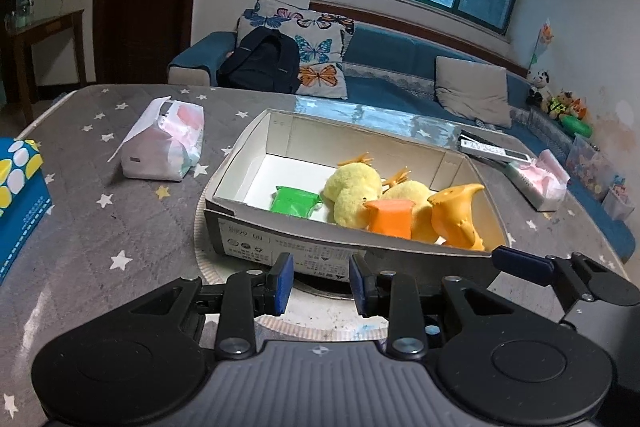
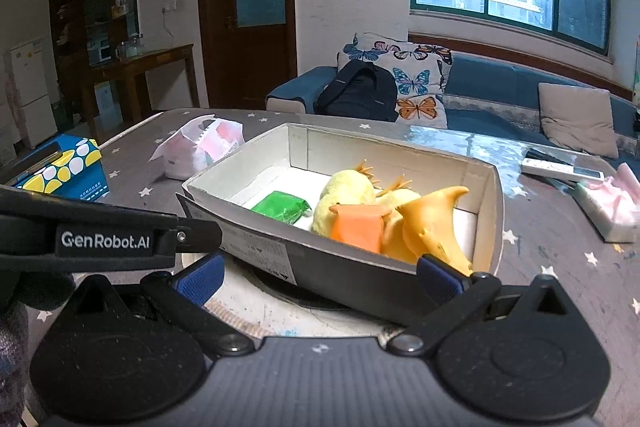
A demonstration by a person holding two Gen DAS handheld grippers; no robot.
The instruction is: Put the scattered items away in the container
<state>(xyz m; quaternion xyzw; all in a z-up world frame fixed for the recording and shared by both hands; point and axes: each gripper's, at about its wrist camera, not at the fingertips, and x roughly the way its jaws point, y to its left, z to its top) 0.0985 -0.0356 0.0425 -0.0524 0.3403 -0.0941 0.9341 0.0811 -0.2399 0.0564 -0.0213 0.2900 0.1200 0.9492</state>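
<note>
A white cardboard box (image 1: 280, 135) (image 2: 400, 147) sits on the grey star-patterned table. In it lie a green packet (image 1: 294, 201) (image 2: 282, 205), yellow plush chicks (image 1: 352, 187) (image 2: 346, 187), an orange block (image 1: 390, 217) (image 2: 358, 225) and an orange toy (image 1: 458, 215) (image 2: 434, 223). My left gripper (image 1: 320, 283) hangs just in front of the box's near wall, jaws a little apart, holding nothing. My right gripper (image 2: 318, 273) is open wide and empty, close to the box's near right corner; one blue finger (image 1: 520, 261) shows in the left wrist view.
A tissue pack (image 1: 164, 143) (image 2: 200, 147) lies left of the box. A blue dotted box (image 1: 20, 195) (image 2: 64, 171) stands at the far left. A remote (image 1: 494, 151) (image 2: 564, 169) and another tissue pack (image 1: 540, 183) (image 2: 612, 203) lie at the right. A sofa stands behind the table.
</note>
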